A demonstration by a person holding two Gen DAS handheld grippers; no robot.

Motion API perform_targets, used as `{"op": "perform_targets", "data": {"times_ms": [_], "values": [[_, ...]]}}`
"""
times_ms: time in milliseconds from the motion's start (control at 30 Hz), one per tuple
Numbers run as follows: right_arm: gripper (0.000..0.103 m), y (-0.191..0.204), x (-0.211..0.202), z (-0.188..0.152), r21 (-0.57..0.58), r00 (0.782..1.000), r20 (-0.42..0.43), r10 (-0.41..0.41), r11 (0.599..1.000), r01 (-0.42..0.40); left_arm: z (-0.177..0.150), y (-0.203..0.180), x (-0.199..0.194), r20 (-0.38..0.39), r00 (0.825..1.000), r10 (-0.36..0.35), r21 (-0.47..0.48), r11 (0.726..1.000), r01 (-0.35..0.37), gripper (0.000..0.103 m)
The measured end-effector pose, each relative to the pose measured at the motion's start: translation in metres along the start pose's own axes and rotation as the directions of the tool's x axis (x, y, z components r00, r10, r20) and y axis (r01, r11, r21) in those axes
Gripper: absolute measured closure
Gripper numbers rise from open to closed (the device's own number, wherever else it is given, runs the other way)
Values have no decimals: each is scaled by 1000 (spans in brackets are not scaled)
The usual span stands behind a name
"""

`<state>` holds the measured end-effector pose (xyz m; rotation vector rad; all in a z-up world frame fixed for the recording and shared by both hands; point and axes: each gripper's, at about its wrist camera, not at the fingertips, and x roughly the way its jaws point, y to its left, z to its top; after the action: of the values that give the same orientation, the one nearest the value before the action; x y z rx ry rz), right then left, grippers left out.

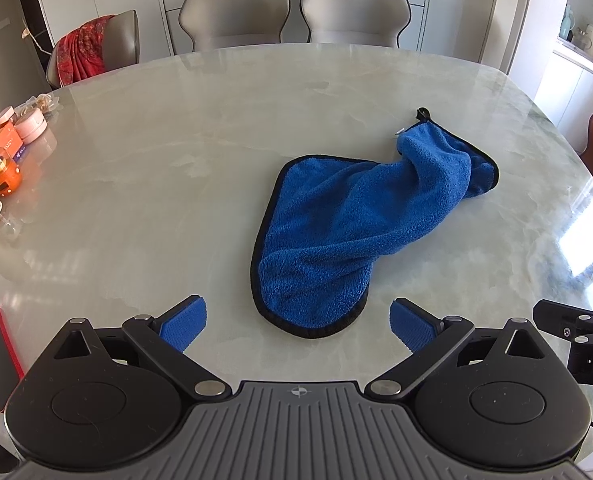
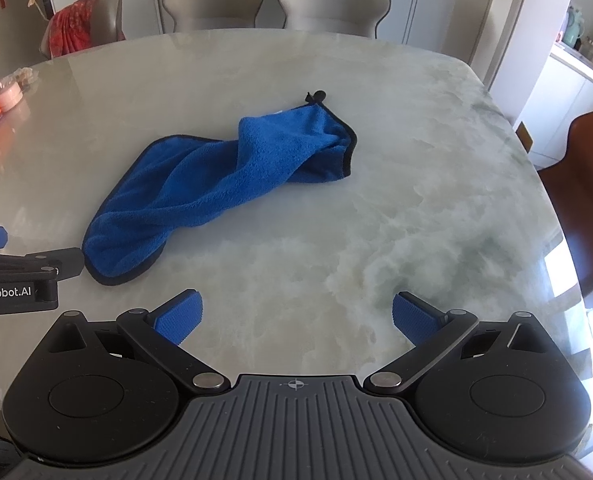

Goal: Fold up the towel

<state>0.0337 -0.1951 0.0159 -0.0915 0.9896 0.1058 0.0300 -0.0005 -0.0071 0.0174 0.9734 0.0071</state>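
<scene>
Towel [image 1: 348, 220] bunched on table [image 1: 156, 168]; far folds hide underside, true outline unclear. Long axis runs near-left to far-right, hang loop [image 1: 423, 114] at far end. Left gripper [image 1: 298, 322] jaws wide apart, empty, just short of near hem. Right gripper [image 2: 296, 316] likewise spread, empty, over bare table right of towel.

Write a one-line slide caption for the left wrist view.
Open left gripper hovers before a crumpled blue microfibre towel with black trim on the pale marble table.
</scene>
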Motion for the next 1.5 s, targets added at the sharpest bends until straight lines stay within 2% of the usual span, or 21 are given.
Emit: {"op": "perform_targets", "data": {"times_ms": [667, 867, 1100, 1267, 1500], "values": [[1, 0, 38, 28, -26, 998, -47, 49, 998, -50, 26, 6, 37, -62, 998, -1, 1, 1000, 1, 3], [1, -10, 45, 42, -1, 993, -12, 116, 993, -116, 40, 8, 49, -71, 997, -35, 2, 999, 35, 3], [1, -28, 58, 65, -5, 996, 12, 93, 996, -93, 64, 20, 58, -35, 993, -113, -1, 994, 114, 3], [1, -42, 69, 89, -45, 995, 53, 87, 995, -85, 89, 32, 69, -8, 991, -136, 2, 991, 136, 3], [1, -60, 89, 131, -84, 986, 126, 108, 992, -98, 118, 46, 98, -23, 983, -181, -8, 984, 180, 4]]}}
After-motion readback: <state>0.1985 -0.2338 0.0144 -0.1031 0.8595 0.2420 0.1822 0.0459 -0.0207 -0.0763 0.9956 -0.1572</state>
